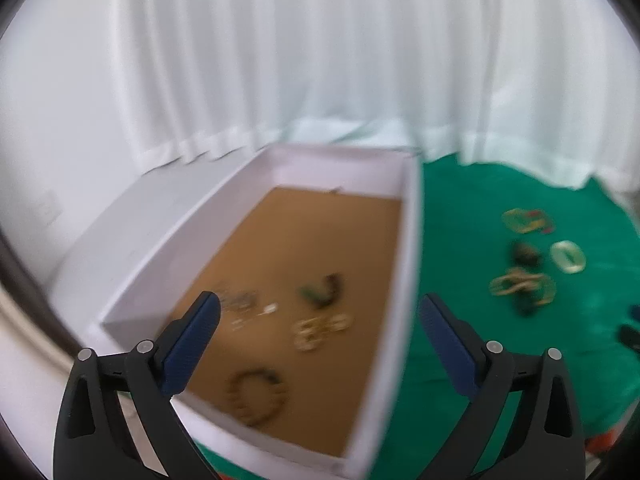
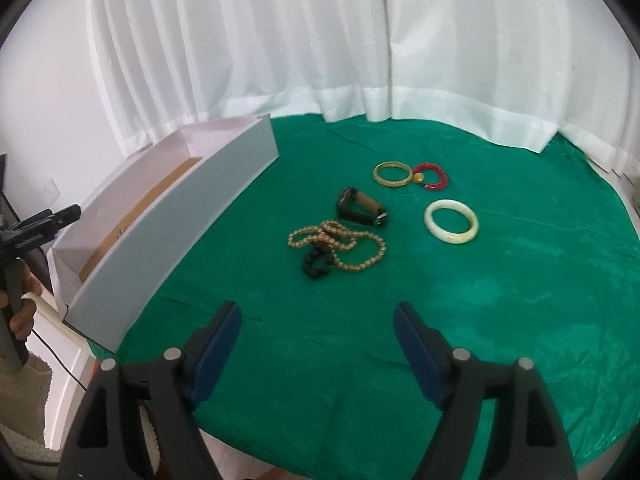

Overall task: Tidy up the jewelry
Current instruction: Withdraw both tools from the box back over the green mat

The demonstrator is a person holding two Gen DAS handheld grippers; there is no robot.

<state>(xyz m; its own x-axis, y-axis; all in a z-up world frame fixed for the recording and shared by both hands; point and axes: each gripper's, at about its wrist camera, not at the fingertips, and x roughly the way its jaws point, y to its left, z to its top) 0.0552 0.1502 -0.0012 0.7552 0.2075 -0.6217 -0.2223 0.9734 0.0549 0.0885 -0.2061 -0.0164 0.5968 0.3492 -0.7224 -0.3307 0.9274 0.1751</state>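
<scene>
A white box (image 1: pixel 410 240) with a brown floor holds several pieces: a dark bead bracelet (image 1: pixel 258 396), a gold chain (image 1: pixel 320 330), a green-dark piece (image 1: pixel 324 292). My left gripper (image 1: pixel 320 316) is open and empty above the box. On the green cloth lie a gold bead necklace (image 2: pixel 340 244), a black bead bracelet (image 2: pixel 318 266), a black and brown bangle (image 2: pixel 362 210), a gold bangle (image 2: pixel 393 174), a red bracelet (image 2: pixel 434 176) and a pale jade bangle (image 2: pixel 451 221). My right gripper (image 2: pixel 318 328) is open and empty, short of them. The box (image 2: pixel 180 232) shows at its left.
The round table has a green cloth (image 2: pixel 440 320). A white curtain (image 2: pixel 320 60) hangs behind it. The left gripper (image 2: pixel 24 236) and the hand holding it show at the left edge of the right wrist view.
</scene>
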